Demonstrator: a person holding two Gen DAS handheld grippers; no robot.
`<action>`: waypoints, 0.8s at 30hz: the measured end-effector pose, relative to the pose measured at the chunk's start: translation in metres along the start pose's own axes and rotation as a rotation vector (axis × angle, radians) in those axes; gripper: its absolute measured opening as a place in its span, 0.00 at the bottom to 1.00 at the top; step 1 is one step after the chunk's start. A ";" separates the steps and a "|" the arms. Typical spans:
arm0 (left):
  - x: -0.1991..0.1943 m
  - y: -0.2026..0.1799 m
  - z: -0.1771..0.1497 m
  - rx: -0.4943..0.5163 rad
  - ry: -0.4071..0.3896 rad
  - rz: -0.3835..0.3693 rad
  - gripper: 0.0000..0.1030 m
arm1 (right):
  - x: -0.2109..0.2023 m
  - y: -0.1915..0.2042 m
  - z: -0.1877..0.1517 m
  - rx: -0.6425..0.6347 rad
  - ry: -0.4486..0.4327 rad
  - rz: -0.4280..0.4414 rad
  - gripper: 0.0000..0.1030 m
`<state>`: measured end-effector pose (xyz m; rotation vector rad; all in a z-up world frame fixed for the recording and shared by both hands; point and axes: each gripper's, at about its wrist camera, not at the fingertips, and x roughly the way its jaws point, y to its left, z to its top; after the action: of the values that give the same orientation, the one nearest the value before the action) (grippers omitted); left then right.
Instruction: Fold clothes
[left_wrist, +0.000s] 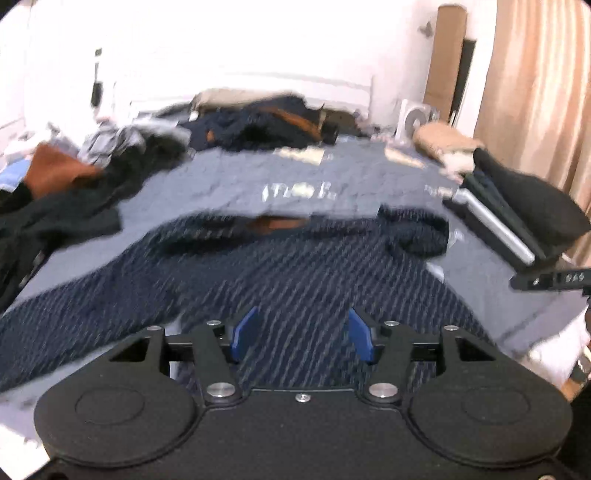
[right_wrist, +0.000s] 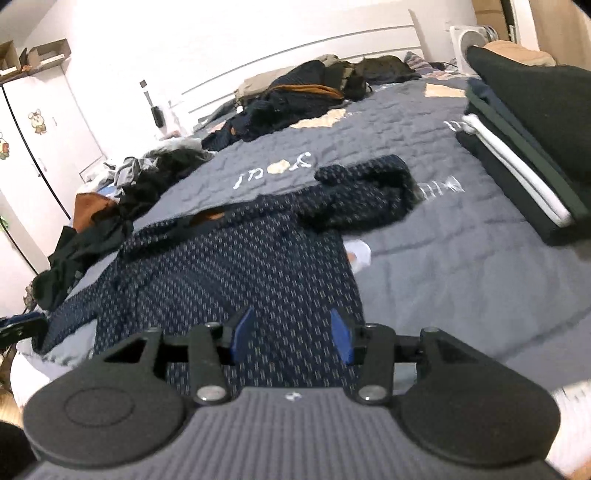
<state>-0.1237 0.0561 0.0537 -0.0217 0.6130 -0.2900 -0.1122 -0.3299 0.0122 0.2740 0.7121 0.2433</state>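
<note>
done: folded stack (right_wrist: 517, 155) at 2 o'clock | now: shirt (right_wrist: 229, 266) flat, unfolded | left: pile (right_wrist: 295, 99) at 12 | left gripper (left_wrist: 301, 334), right gripper (right_wrist: 291, 334) released, empty

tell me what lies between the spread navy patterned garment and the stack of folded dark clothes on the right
Mostly bare grey quilted bedspread, plus a small white cloth item at the navy patterned garment's edge; the right wrist view shows it, stack of folded dark clothes beyond.

I see a grey quilted bedspread (right_wrist: 461, 266) with pale stitched lettering (right_wrist: 273, 168) across its middle. At the far side stands a white slatted headboard (right_wrist: 295, 55). To my left is a white wardrobe (right_wrist: 44, 122) with cartoon stickers (right_wrist: 37, 121) on its door, cardboard boxes (right_wrist: 48, 51) on top. A small white fan (right_wrist: 467, 40) sits far right; a peach curtain (left_wrist: 535, 92) hangs beside the bed
</note>
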 end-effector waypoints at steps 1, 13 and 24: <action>0.010 -0.003 0.005 0.006 -0.015 -0.008 0.52 | 0.007 0.000 0.005 -0.002 0.001 -0.002 0.45; 0.102 0.006 0.026 0.118 -0.009 0.044 0.52 | 0.086 0.008 0.048 -0.076 0.020 0.008 0.45; 0.139 0.053 0.062 0.108 0.014 0.095 0.22 | 0.136 0.044 0.103 -0.099 -0.022 0.048 0.45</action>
<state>0.0337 0.0647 0.0204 0.1136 0.6098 -0.2309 0.0509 -0.2633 0.0182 0.1998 0.6698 0.3197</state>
